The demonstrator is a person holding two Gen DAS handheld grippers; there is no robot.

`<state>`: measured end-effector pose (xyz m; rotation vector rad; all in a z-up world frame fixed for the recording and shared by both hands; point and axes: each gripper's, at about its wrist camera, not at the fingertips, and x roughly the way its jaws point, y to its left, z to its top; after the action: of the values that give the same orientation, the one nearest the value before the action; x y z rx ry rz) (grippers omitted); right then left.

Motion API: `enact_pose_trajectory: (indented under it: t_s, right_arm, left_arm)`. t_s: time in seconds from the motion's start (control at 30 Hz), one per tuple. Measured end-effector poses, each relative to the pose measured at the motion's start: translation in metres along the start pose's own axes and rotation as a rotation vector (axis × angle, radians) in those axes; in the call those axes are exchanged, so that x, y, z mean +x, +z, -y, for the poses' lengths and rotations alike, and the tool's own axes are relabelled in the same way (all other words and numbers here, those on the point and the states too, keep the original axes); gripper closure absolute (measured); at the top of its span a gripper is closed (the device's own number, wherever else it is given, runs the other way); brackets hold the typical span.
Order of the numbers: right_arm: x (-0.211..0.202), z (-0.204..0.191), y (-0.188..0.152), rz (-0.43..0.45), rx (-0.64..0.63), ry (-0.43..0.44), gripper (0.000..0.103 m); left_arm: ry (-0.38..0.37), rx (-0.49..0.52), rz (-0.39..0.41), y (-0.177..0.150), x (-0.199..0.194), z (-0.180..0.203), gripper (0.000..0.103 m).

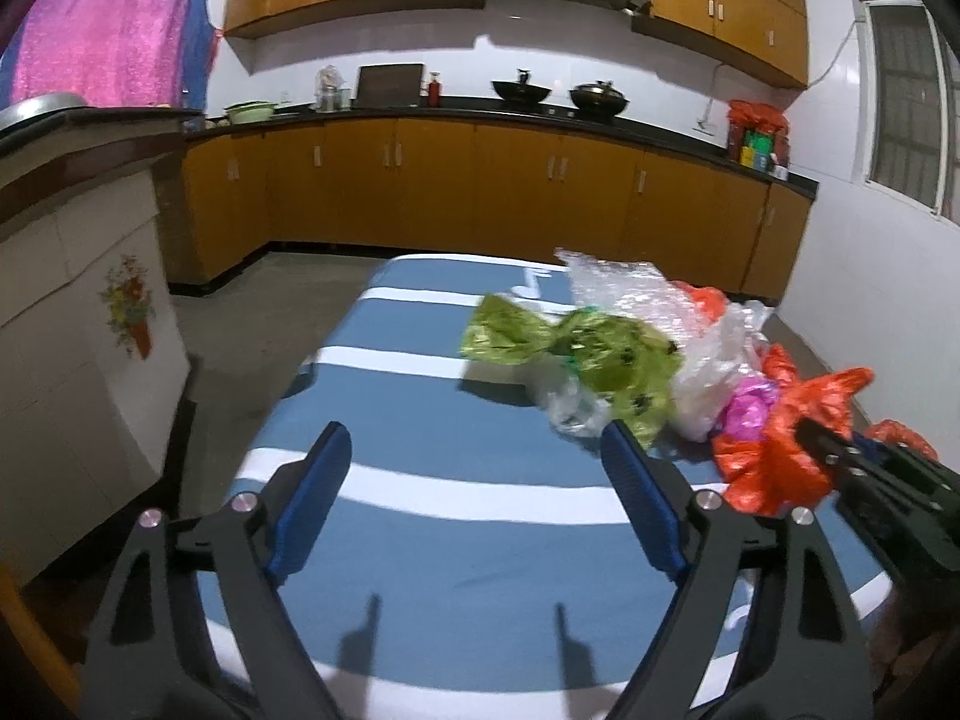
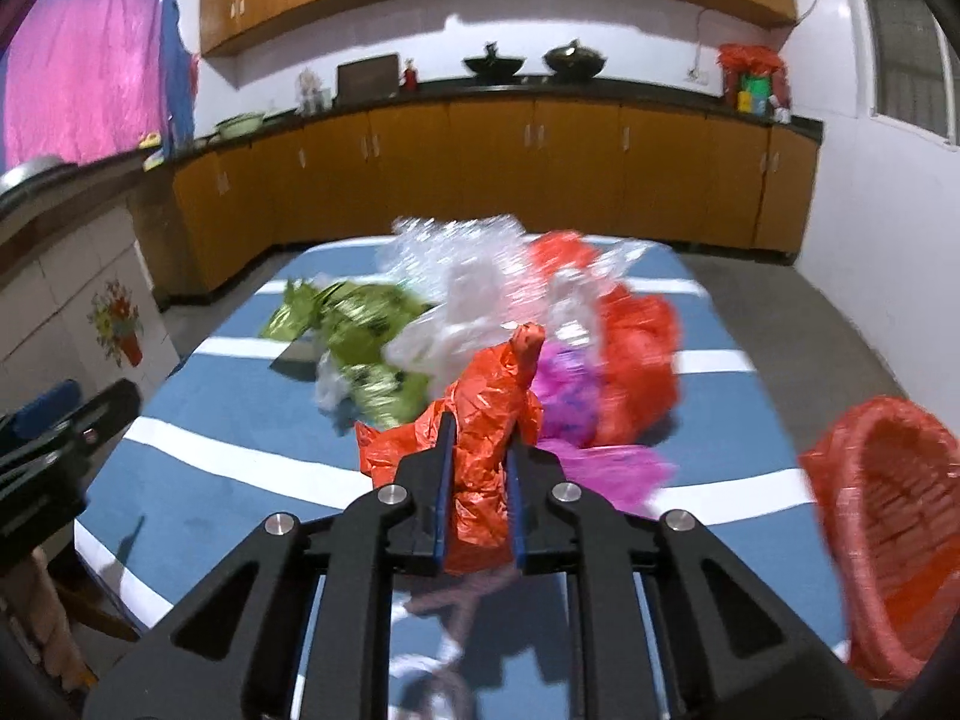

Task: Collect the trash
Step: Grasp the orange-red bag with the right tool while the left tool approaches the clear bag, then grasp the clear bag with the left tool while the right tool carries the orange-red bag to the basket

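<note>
Right gripper (image 2: 478, 468): clamped on an orange bag (image 2: 480, 420), lower centre of the right wrist view; the crumpled film bulges up between the blue pads.

Left gripper (image 1: 477, 480): spread wide and holding nothing, low in the left wrist view over the blue-and-white striped surface (image 1: 420, 510).

Trash pile: centre of the right wrist view, on the surface. A green wrapper (image 2: 360, 324), clear plastic (image 2: 456, 276), a pink bag (image 2: 576, 396) and a red bag (image 2: 642, 354) lie touching or overlapping.

Basket (image 2: 888, 540): red and woven, lined with red plastic, at the right edge of the right wrist view, near the surface's right edge.

Stage: judged to be carrying the first piece toward the basket; the rest is uncollected.

Risk, snagging: the orange bag touches the pink one, so lifting may drag neighbours off the surface.

Risk, slipping: thin film may slide from the pads if the hold is only on a loose fold.

Risk, basket: its liner looks light; a knock could tip it.
</note>
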<state>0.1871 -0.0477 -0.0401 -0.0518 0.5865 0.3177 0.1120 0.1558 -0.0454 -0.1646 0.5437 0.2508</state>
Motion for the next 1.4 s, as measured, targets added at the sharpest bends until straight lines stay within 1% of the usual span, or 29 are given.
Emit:
enact_pose_trajectory:
  t_s: [0.13,0.23,0.37,0.47,0.53,0.6,0.67,0.7,0.73,0.77,0.8,0.83,0.93,1.13,1.23,1.4]
  right_arm:
    - [-0.016,0.035,-0.003,0.018,0.031,-0.088,0.088]
    - [-0.023,0.067,-0.007,0.009,0.077,-0.153,0.088]
    - [-0.029,0.106,-0.012,-0.012,0.141,-0.216,0.088]
    - [-0.032,0.123,-0.019,-0.023,0.167,-0.24,0.088]
    - [-0.033,0.13,-0.022,-0.03,0.173,-0.249,0.088]
    - [-0.033,0.135,-0.025,-0.035,0.181,-0.254,0.088]
    - [-0.034,0.141,-0.029,-0.041,0.193,-0.258,0.088]
    - [-0.035,0.145,-0.03,-0.044,0.197,-0.261,0.088]
    - [-0.036,0.148,-0.032,-0.047,0.201,-0.264,0.088]
    - [-0.036,0.152,-0.033,-0.051,0.207,-0.265,0.088]
    - [-0.036,0.155,-0.035,-0.056,0.216,-0.268,0.088]
    - [-0.037,0.156,-0.036,-0.059,0.221,-0.27,0.088]
    - [-0.041,0.16,-0.037,-0.058,0.235,-0.271,0.088]
    - [-0.055,0.159,-0.026,-0.025,0.24,-0.267,0.088]
    - [-0.064,0.16,-0.02,-0.005,0.254,-0.264,0.088]
    - [-0.08,0.165,-0.012,0.019,0.262,-0.283,0.088]
  left_arm:
    - [-0.077,0.034,0.001,0.01,0.013,0.031,0.026]
    - [-0.144,0.074,-0.001,0.019,0.027,0.059,0.03]
    - [-0.202,0.119,-0.019,0.032,0.05,0.096,0.033]
    - [-0.223,0.138,-0.037,0.042,0.07,0.119,0.033]
    - [-0.224,0.149,-0.052,0.049,0.084,0.13,0.033]
    - [-0.219,0.158,-0.08,0.052,0.099,0.139,0.038]
    - [-0.225,0.159,-0.116,0.052,0.113,0.146,0.05]
    - [-0.238,0.159,-0.128,0.052,0.117,0.148,0.053]
    - [-0.244,0.163,-0.133,0.052,0.12,0.15,0.062]
    - [-0.252,0.172,-0.141,0.051,0.123,0.153,0.077]
    - [-0.26,0.176,-0.147,0.05,0.124,0.155,0.086]
    - [-0.278,0.17,-0.157,0.049,0.124,0.155,0.093]
    - [-0.302,0.16,-0.143,0.05,0.112,0.149,0.095]
    - [-0.332,0.167,-0.098,0.061,0.077,0.136,0.096]
    - [-0.331,0.15,-0.053,0.071,0.055,0.125,0.096]
    - [-0.351,0.138,-0.016,0.083,0.028,0.119,0.096]
